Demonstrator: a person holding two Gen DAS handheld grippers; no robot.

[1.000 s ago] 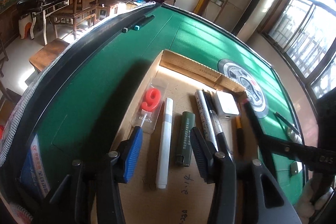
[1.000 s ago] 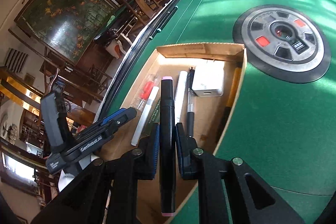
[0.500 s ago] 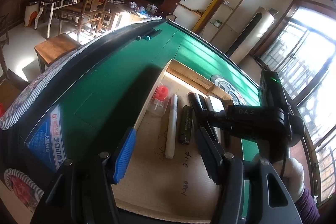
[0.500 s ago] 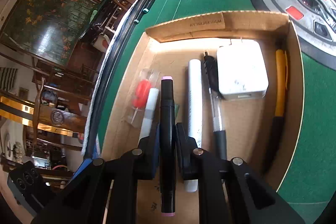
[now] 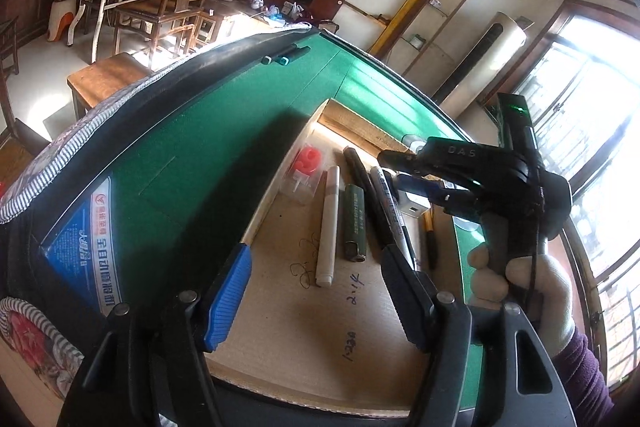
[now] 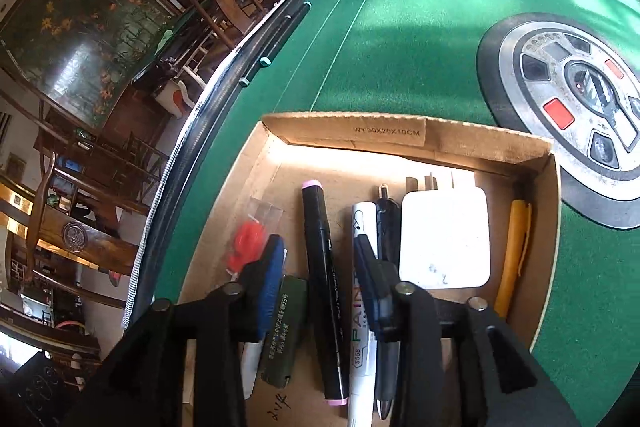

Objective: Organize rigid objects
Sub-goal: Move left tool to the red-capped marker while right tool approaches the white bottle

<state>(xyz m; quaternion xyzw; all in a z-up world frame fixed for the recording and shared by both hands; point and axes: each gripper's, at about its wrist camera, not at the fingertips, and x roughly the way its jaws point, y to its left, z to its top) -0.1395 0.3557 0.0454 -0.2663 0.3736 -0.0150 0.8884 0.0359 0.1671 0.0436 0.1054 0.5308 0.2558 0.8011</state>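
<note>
Right gripper (image 6: 320, 263) just opened, jaws apart either side of black marker (image 6: 322, 287), pads clear of it. Marker lay flat in cardboard box (image 6: 400, 137), between green tube (image 6: 280, 331) and white paint pen (image 6: 362, 307). Left gripper (image 5: 316, 291) spread, empty, just widened, above box floor. Beyond: white charger (image 6: 444, 239), yellow pen (image 6: 516, 243), green table (image 6: 400, 39).

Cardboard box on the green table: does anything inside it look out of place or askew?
Nothing stands out in the cardboard box. The black marker lies flat, parallel to the white paint pen and the green stick. The white adapter and yellow pen sit neatly too.
</note>
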